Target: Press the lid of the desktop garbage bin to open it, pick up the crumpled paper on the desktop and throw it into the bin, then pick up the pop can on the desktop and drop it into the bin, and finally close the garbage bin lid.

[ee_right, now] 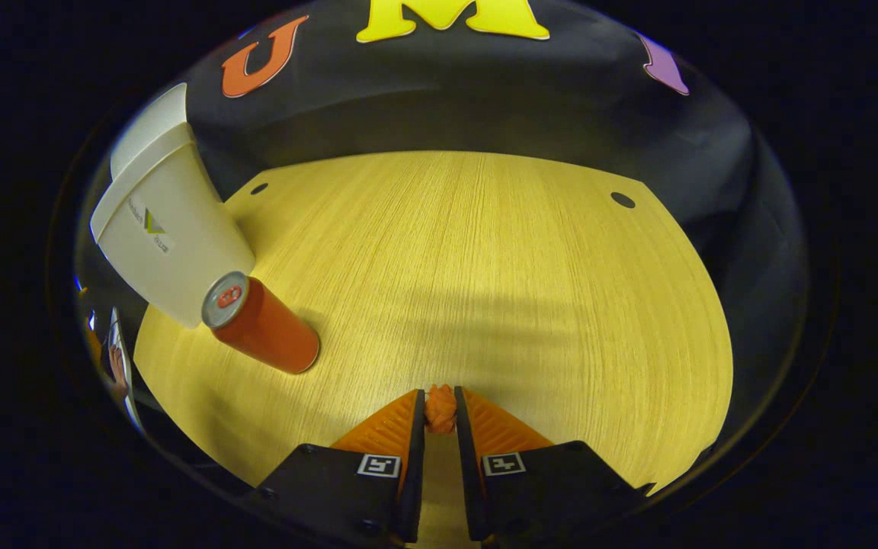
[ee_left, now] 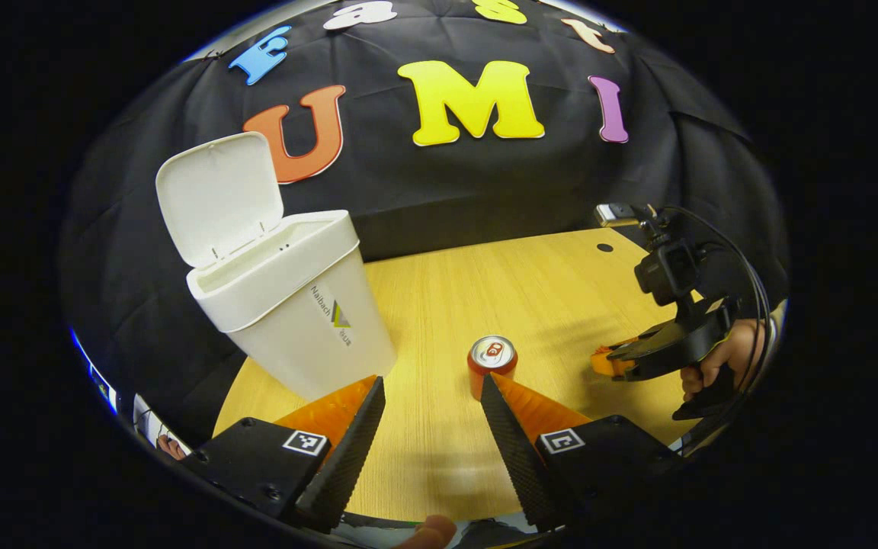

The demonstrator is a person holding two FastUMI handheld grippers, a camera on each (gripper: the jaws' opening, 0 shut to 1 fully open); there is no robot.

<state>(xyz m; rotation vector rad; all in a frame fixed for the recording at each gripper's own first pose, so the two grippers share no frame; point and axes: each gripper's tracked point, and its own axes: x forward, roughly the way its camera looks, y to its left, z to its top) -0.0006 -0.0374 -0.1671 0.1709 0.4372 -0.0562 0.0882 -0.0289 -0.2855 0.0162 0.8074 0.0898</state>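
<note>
1. Left gripper view: one white bin [ee_left: 302,313] stands on the wooden table [ee_left: 439,305] at the left, its one lid [ee_left: 219,197] swung up and back, the mouth open.
2. One red can [ee_left: 492,364] stands upright on the table, right of the bin and apart from it, just beyond the tip of one finger [ee_left: 511,435].
3. Left gripper [ee_left: 430,393]: jaws spread wide, nothing between them; it hangs above the table in front of the bin and can.
4. Right gripper [ee_left: 613,364] shows at the far right of this view, held by one hand [ee_left: 721,358], low over the table and well apart from the can.
5. Right gripper view: right gripper [ee_right: 440,404] has its jaws drawn nearly together on one small crumpled paper [ee_right: 440,409], pinched at the fingertips with both fingers pressing on it, above the table [ee_right: 485,267].
6. Same view: the can [ee_right: 264,324] and the bin [ee_right: 168,236] sit at the left, the can just in front of the bin.
7. Count: one bin, one can, one paper, two grippers. Two dark round holes [ee_right: 623,200] mark the table's far edge.
</note>
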